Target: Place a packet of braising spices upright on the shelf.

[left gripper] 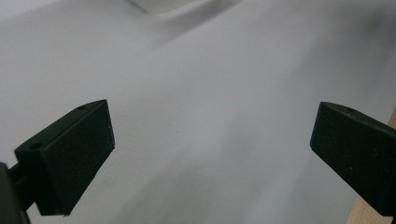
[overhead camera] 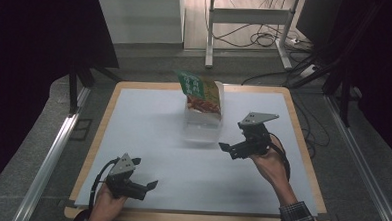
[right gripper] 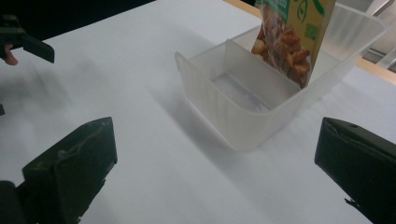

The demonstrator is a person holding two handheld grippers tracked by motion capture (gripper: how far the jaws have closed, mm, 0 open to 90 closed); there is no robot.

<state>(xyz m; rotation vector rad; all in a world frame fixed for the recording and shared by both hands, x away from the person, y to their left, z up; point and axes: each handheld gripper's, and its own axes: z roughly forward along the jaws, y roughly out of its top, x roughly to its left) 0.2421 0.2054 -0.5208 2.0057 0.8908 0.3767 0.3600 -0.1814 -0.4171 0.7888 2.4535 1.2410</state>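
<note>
Jaws apart and empty on both the left gripper (overhead camera: 141, 184) and the right gripper (overhead camera: 231, 148); food packet (overhead camera: 201, 92) already stands in the clear bin's (overhead camera: 201, 128) far compartment at upper centre of frame, so placement looks finished, only withdrawal left.

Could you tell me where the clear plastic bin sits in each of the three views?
High view: clear plastic bin at the table's middle, toward the far edge.
Left gripper view: a pale rim at the top edge, possibly the bin; unsure.
Right gripper view: upper right, beyond the jaws.
Shared landmark: food packet standing inside it.
</note>
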